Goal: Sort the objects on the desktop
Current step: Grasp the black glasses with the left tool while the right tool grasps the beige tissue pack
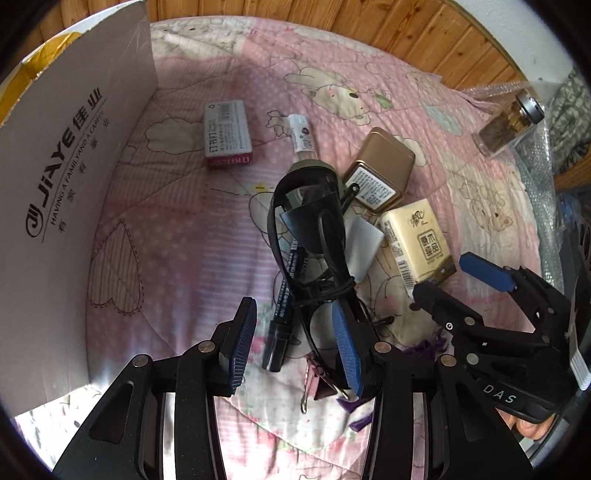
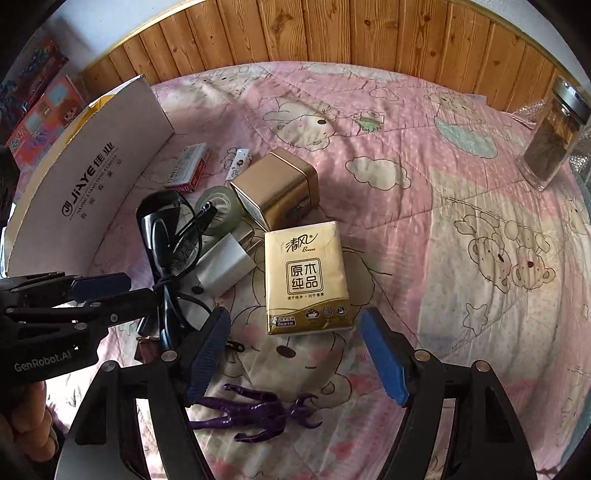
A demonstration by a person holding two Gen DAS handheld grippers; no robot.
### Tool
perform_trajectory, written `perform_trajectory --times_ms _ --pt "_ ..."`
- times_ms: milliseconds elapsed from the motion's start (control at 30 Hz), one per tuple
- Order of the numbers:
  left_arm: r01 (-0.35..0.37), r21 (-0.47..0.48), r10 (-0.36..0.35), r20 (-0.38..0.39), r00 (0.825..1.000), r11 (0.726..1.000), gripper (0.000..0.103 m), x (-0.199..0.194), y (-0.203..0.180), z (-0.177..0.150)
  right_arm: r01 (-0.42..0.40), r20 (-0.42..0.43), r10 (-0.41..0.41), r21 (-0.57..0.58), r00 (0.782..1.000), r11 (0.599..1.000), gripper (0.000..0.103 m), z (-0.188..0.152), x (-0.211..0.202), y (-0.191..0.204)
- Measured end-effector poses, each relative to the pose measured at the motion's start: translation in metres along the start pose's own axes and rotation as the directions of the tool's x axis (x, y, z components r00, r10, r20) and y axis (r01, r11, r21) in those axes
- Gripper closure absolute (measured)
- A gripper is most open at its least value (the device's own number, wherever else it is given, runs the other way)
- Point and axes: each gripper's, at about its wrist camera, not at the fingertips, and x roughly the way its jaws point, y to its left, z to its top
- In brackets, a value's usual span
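Your left gripper [image 1: 291, 343], jaws apart, straddles the glasses [image 1: 314, 236], whose folded length runs straight ahead toward the box [image 1: 74, 206]; your right gripper [image 2: 295, 354] gapes before the tissue pack [image 2: 306, 277].

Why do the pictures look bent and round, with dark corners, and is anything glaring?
Fisheye lenses: in the right wrist view the wood panelling bows into an arc, and black corners ring both views. In the left wrist view, daylight washes out the box, and the sunglasses catch a pale sheen.
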Motion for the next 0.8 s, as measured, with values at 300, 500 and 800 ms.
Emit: perform_trajectory --times_ms 300,500,800 --pt "0.095 0.034 -0.097 0.048 0.994 0.995 0.060 0.017 -0.012 0.021 0.011 -0.026 -0.013 -0.069 1.000 0.998 0.053 0.016 0.016 0.005" --pt "0.139 0.077 -0.146 0.092 0.985 0.987 0.057 0.020 -0.030 0.021 -0.024 -0.039 0.023 -0.030 0.999 0.999 0.056 0.014 0.013 -0.001" --pt "0.159 0.066 -0.167 0.138 0.976 0.985 0.053 0.008 -0.036 0.033 -0.066 -0.040 0.065 -0.009 0.997 0.998 0.060 0.008 0.000 -0.011"
